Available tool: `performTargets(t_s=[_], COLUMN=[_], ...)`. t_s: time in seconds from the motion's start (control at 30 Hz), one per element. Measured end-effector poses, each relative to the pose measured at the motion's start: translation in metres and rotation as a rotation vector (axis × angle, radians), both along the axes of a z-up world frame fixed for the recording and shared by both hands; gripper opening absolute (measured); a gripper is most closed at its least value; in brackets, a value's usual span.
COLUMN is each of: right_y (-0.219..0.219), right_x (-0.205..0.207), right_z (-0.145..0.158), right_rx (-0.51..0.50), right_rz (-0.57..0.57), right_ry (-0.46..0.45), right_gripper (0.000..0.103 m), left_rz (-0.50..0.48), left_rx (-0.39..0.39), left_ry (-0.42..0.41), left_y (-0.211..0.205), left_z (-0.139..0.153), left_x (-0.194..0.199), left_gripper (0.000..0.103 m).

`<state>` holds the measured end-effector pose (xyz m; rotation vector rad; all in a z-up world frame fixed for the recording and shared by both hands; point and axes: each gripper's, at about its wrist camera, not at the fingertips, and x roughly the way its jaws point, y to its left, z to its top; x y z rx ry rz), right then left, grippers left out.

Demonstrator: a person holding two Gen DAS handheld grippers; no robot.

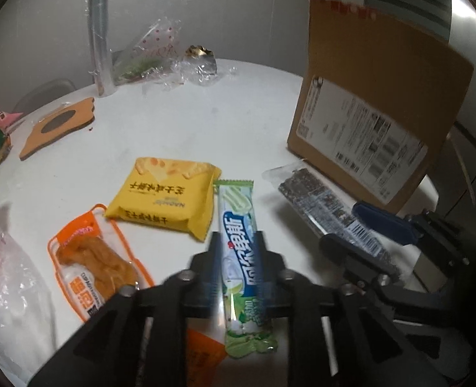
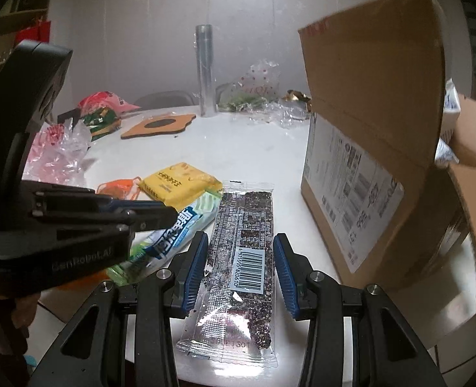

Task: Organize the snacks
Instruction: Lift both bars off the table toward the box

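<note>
White table (image 1: 180, 122); left claw (image 1: 238, 245) clamping green-blue candy stick (image 1: 239, 222).

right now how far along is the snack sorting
Done: little that shows; something white pokes out of the cardboard box, but its inside is hidden. In hand: the left gripper is shut on the green-and-blue candy stick; the right gripper straddles the dark seed bar, pads not visibly touching. Left: the yellow cracker pack and the orange snack pack on the table.
</note>
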<state>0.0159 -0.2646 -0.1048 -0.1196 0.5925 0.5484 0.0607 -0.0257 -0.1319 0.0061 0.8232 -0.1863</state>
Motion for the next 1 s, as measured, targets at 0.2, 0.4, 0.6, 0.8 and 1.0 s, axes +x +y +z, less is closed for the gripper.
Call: performTargets(t_s=[0.2,0.4,0.6,0.8,1.0], right_y=[-0.003,-0.01,-0.013,-0.013,-0.005], right_x=[0.005,0.008,0.006,0.002,-0.008], right_z=[-0.003,-0.006,-0.004,0.008,0.039], right_rx=[-0.001,0.012,0.022,0.039,0.089], right_rz=[-0.016,-0.017,-0.006,0.025,0.091], right_ry=[0.011,0.019,0.008,-0.008,-0.045], right_gripper=[0.038,0.038,0.038,0.038,0.038], left_rz=[0.001,0.001,-0.004,0.016,0.056], left_rx=[0.021,0.074,0.068,0.025,-0.005], left_ry=[0.017,-0.001,-0.002,-0.066,-0.167], left_y=[-0.01,-0.019,-0.015,-0.001,0.024], left_z=[-0.009,-0.011,-0.007,0.017,0.056], left_x=[0.008,0.011,0.008,-0.008,-0.03], left_gripper=[0.033,0.024,0.023,0.023,0.023])
